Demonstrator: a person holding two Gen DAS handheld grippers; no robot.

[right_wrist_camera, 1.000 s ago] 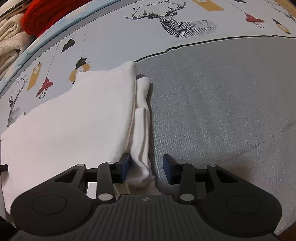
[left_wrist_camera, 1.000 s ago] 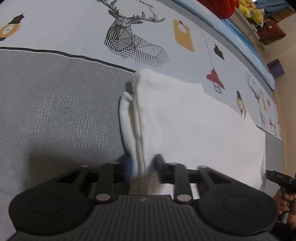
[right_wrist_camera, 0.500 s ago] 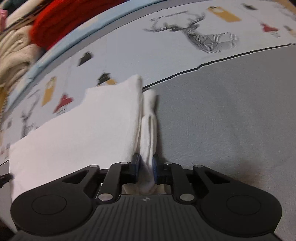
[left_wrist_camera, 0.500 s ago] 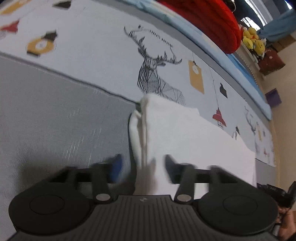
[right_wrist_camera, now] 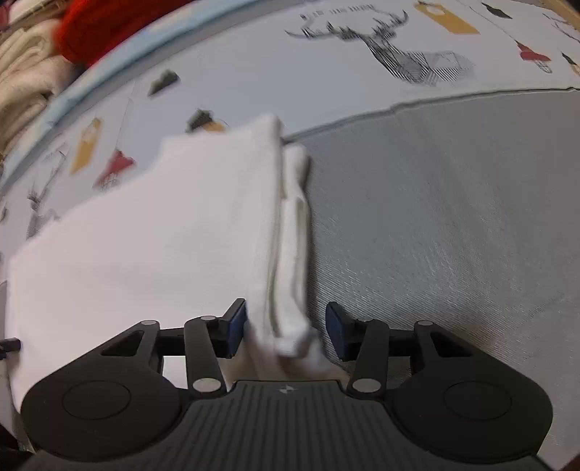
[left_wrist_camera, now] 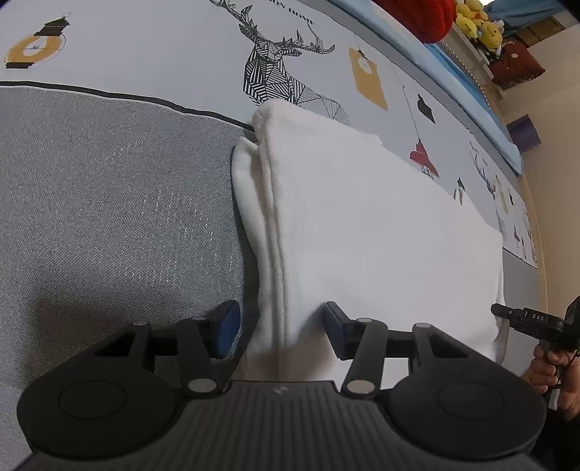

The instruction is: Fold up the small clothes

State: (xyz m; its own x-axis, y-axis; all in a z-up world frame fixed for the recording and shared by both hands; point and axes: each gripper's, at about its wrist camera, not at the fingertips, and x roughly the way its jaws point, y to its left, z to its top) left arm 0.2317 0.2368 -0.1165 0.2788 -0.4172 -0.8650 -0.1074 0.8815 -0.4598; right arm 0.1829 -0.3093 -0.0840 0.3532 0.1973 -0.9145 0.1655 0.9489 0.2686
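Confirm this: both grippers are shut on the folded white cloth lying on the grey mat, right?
Not quite. Both grippers are open: the left gripper and right gripper straddle the cloth's edges with gaps, per both wrist views. It does lie on the mat.

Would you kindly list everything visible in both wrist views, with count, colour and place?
folded garment: one, white, lying across the grey and printed areas of the bed cover, its edges between both grippers' open jaws.
bed cover: one, grey panel with a pale area printed with deer and lanterns, under the garment.
knitted item: one, red, beyond the far edge of the bed.
plush toys: several, yellow, far right in the left view.
left hand-held gripper: one, black with blue pads, open.
right hand-held gripper: one, black with blue pads, open.
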